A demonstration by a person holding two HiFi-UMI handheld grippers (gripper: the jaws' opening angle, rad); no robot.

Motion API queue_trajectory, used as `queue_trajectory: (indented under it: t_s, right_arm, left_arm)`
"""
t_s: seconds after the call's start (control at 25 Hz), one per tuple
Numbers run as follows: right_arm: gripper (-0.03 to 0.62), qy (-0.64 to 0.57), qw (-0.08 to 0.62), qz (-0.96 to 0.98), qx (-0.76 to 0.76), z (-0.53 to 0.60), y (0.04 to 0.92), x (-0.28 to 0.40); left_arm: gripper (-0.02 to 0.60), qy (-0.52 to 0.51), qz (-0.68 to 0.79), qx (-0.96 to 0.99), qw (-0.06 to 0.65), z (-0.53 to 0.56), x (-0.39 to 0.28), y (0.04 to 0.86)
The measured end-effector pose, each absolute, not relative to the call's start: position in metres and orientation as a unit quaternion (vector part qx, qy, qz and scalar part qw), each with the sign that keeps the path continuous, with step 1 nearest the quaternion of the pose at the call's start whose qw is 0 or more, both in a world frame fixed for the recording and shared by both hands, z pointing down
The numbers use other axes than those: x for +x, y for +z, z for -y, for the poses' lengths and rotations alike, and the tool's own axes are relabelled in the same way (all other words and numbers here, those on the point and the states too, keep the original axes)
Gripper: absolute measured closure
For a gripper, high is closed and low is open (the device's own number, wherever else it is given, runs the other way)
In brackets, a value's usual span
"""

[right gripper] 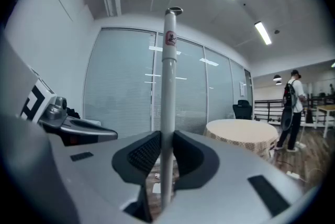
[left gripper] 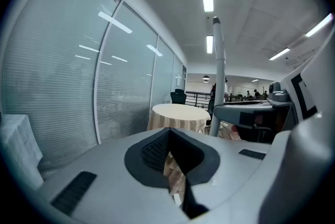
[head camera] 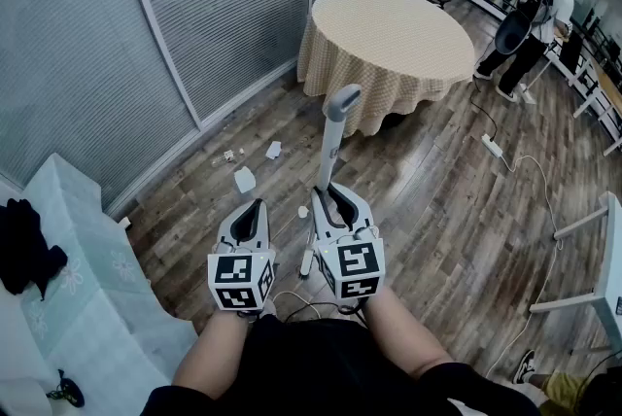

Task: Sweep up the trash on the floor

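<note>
Bits of white paper trash lie on the wooden floor: a crumpled piece (head camera: 244, 179), a smaller one (head camera: 274, 150) and a scrap (head camera: 302, 211). My right gripper (head camera: 331, 197) is shut on a grey-white upright handle pole (head camera: 334, 134), which runs between the jaws in the right gripper view (right gripper: 168, 87). The pole's lower end is hidden under the grippers. My left gripper (head camera: 251, 209) hangs just left of the pole, jaws together with nothing in them (left gripper: 170, 152). From it the pole (left gripper: 219, 76) shows to the right.
A round table with a yellow cloth (head camera: 389, 40) stands ahead. Glass walls with blinds (head camera: 224, 6) run along the left. A white-covered table (head camera: 78, 259) is near left. A power strip and cable (head camera: 492, 145) lie at right, past them a person (head camera: 535, 25).
</note>
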State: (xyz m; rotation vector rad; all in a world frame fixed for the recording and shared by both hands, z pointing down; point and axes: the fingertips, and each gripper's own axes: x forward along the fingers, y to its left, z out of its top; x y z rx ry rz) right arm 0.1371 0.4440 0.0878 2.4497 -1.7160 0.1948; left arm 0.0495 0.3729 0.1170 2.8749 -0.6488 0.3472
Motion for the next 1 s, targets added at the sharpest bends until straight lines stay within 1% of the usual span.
queue_trajectory:
  t_s: [0.4, 0.68, 1.0]
  right_arm:
    - [0.508, 0.028, 0.096, 0.562, 0.821, -0.448, 0.088, 0.142]
    - [0.508, 0.034, 0.112, 0.546, 0.829, -0.434, 0.093, 0.138]
    - [0.508, 0.046, 0.123, 0.526, 0.84, -0.4, 0.107, 0.134]
  left_arm:
    - [0.586, 0.114, 0.209, 0.966, 0.096, -0.364, 0.048, 0.123]
    - [0.587, 0.105, 0.187, 0.972, 0.098, -0.348, 0.043, 0.123]
    - [0.586, 0.104, 0.167, 0.975, 0.102, -0.304, 0.024, 0.135]
